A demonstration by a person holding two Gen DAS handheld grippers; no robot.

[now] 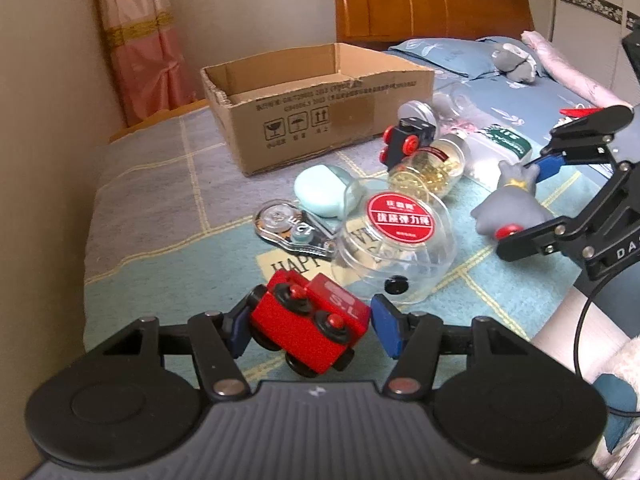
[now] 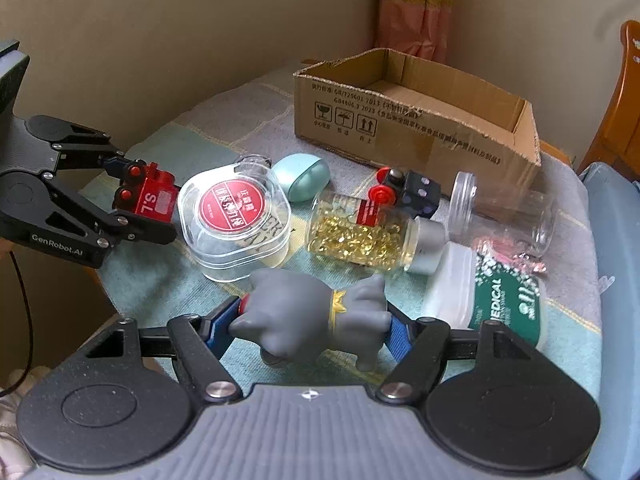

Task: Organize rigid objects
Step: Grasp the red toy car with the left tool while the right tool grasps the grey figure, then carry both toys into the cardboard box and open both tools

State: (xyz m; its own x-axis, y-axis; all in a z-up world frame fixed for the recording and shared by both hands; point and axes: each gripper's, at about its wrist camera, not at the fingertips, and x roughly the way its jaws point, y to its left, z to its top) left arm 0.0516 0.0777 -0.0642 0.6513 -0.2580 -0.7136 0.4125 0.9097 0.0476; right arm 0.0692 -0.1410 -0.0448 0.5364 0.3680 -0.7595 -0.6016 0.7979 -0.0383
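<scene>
On the bed (image 1: pixel 144 208), over a checked blue-and-grey cover, items as follows.

Left hand-held gripper (image 1: pixel 310 326): blue pads pressed against both sides of a red toy wagon (image 1: pixel 310 328) marked "S.L", tilted, black wheels with red hubs facing the camera. In the right wrist view the same wagon (image 2: pixel 154 196) sits between the black fingers at far left.

Right hand-held gripper (image 2: pixel 316 326): closed upon a grey rubber animal figure (image 2: pixel 312 312) with a yellow collar, held crosswise between the pads; seen also from the left wrist (image 1: pixel 510 208).

Cardboard box (image 1: pixel 320 120): open-topped, printed handling symbols on its side, standing at the far end of the cover, apart from the loose items.

Loose items between box and grippers:
- clear plastic case with round red label (image 2: pixel 234 224);
- pale mint oval case (image 1: pixel 320 196), just behind it;
- correction tape dispenser (image 1: pixel 292 230), lying flat, beside the mint case;
- bottle of golden capsules (image 2: pixel 360 236), on its side;
- black toy wagon with red wheels (image 2: pixel 404 192), resting against that bottle;
- empty clear jar (image 2: pixel 504 208), on its side;
- green-and-white "MEDICAL" packet (image 2: pixel 496 300), nearest the right gripper.
</scene>
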